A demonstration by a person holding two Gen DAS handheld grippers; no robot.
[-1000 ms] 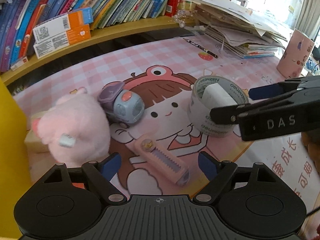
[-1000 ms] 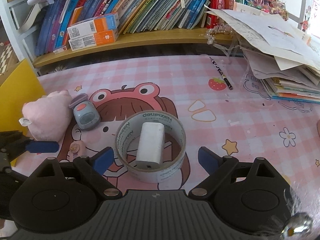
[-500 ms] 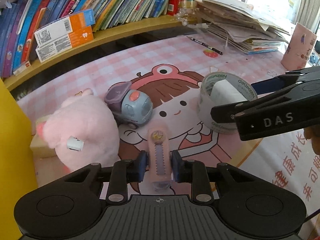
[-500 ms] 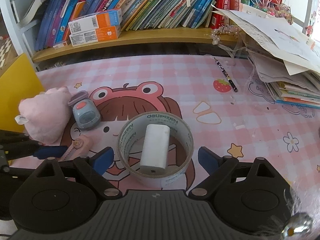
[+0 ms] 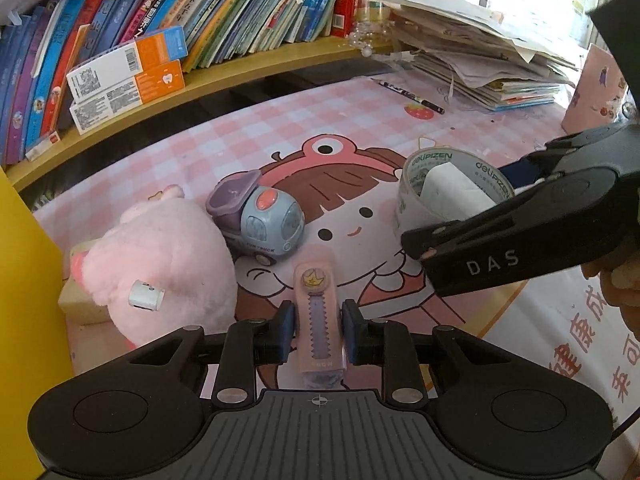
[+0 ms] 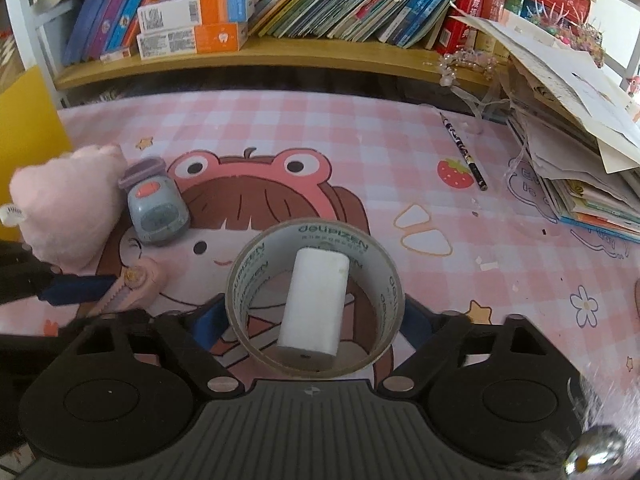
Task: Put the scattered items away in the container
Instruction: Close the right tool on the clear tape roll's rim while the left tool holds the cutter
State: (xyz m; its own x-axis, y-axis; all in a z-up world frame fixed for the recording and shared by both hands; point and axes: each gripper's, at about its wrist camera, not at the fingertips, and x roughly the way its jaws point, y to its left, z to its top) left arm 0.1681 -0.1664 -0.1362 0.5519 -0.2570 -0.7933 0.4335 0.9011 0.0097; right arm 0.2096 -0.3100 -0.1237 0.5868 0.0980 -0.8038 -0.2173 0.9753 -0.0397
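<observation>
My left gripper [image 5: 316, 332] is shut on a pink cutter [image 5: 318, 308] with a purple slider, which points away along the fingers, low over the pink mat. Beside it lie a pink plush toy [image 5: 160, 264] and a small blue-grey toy truck [image 5: 260, 220]. A tape roll [image 6: 240, 280] stands flat on the mat with a white block [image 6: 316, 300] inside it. My right gripper [image 6: 314, 320] straddles the roll; its jaws are closing and both blue pads [image 6: 210, 320] sit against the roll's outer wall. A yellow container [image 5: 24, 280] stands at the far left.
A wooden shelf [image 6: 320, 56] of books runs along the back, with two orange-and-white boxes [image 6: 192, 24] on it. A pencil [image 6: 464, 152] lies on the mat. A pile of papers [image 6: 568, 140] fills the right. A pink cup [image 5: 592, 88] stands far right.
My left gripper has shut on the pink cutter, which now points straight ahead instead of lying askew. My right gripper has come forward and down around the tape roll, and its jaws have narrowed onto it.
</observation>
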